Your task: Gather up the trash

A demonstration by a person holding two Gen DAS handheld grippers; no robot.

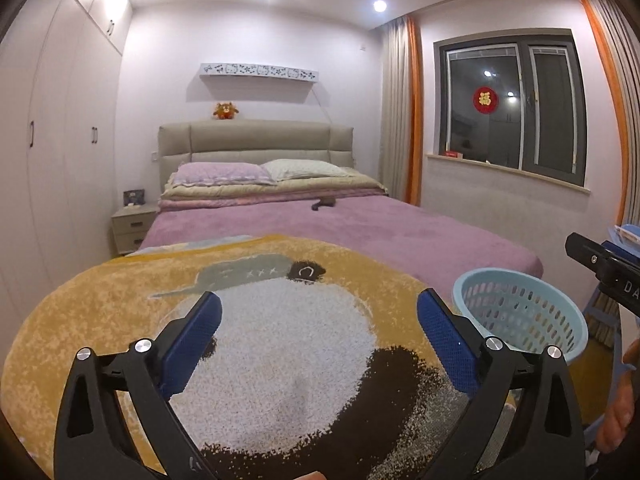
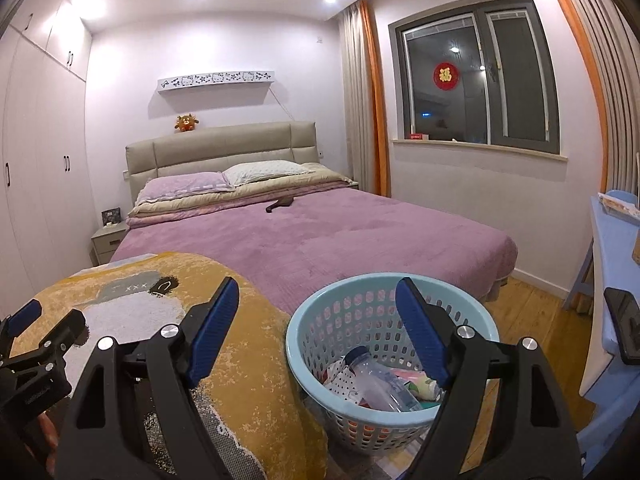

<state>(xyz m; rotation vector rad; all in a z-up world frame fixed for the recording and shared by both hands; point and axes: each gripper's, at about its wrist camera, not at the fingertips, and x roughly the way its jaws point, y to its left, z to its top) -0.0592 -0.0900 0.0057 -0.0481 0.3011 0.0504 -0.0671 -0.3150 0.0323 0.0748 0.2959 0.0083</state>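
Hand-held gripper, right: jaws spread wide, nothing between the blue pads, poised above the near rim of the light-blue perforated plastic basket. The basket stands on the wooden floor just beside the foot corner of the bed, on the window side. It already holds the collected trash: a clear plastic bottle, lying tilted with its dark cap toward the bed, and several crumpled coloured wrappers touching it.

Hand-held gripper, left: jaws likewise wide apart and empty, hovering over the yellow, white and brown plush blanket spread across the foot of the bed; the basket lies to its right, near but not under it.

Only one loose item shows on the purple bedspread: a small dark elongated object near the pillows, well apart from both grippers, its long axis running roughly across the bed. What it is cannot be told. Should it count as trash, it lies straight ahead of both grippers toward the headboard, neither arm clearly nearer, and the reach would be long.
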